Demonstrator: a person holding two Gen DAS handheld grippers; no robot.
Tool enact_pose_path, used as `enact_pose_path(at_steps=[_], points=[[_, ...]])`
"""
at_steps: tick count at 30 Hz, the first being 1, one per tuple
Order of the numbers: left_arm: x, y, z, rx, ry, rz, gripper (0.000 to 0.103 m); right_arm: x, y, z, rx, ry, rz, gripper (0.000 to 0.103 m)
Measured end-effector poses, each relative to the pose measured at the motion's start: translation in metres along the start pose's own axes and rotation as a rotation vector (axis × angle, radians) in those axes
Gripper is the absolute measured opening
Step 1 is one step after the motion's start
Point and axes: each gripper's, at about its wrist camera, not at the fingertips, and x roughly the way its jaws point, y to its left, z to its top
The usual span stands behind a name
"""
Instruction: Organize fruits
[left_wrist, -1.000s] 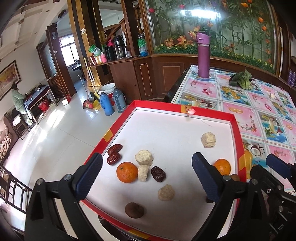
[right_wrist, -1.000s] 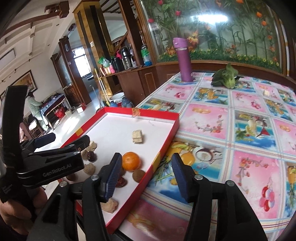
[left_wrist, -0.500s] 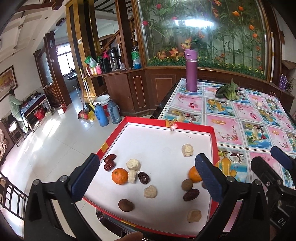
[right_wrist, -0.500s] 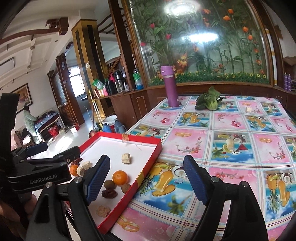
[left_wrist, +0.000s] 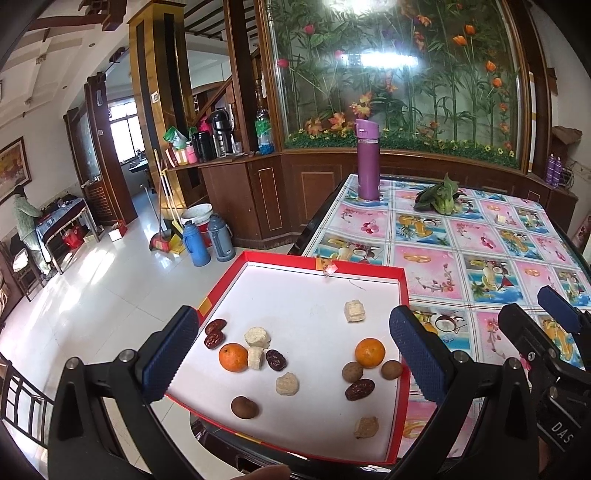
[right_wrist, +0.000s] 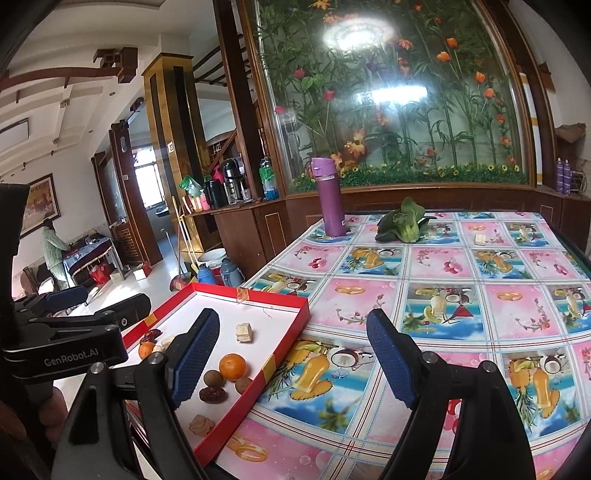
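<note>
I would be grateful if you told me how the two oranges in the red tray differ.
The left orange touches a pale block, with red dates close by; the right orange lies near the tray's right wall, with two brown round fruits just below it. The left orange lies near the left gripper's left finger, the right orange near its right finger. Both look alike in colour and size.

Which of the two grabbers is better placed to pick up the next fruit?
Probably left: the left gripper is open over the red tray, framing the oranges; the right gripper, also open, straddles the tray's edge.
</note>
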Motion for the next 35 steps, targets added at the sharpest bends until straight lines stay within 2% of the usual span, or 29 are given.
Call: enact_pose_path(at_steps=[22,31,35], points=[[-0.009,-0.02,0.009,0.033,-0.043,-0.058,0.103,-0.011,-0.012,0.005,0.002,-0.024,-0.038,0.082],[-0.001,-0.051,0.024,0.08,-0.028,-0.127,0.103,-0.014,-0.038,0.012,0.055,-0.039,-0.089,0.082],[0.004,-0.078,0.033,0.109,-0.027,-0.193,0.103,-0.019,-0.057,0.017,0.065,-0.049,-0.141,0.082]])
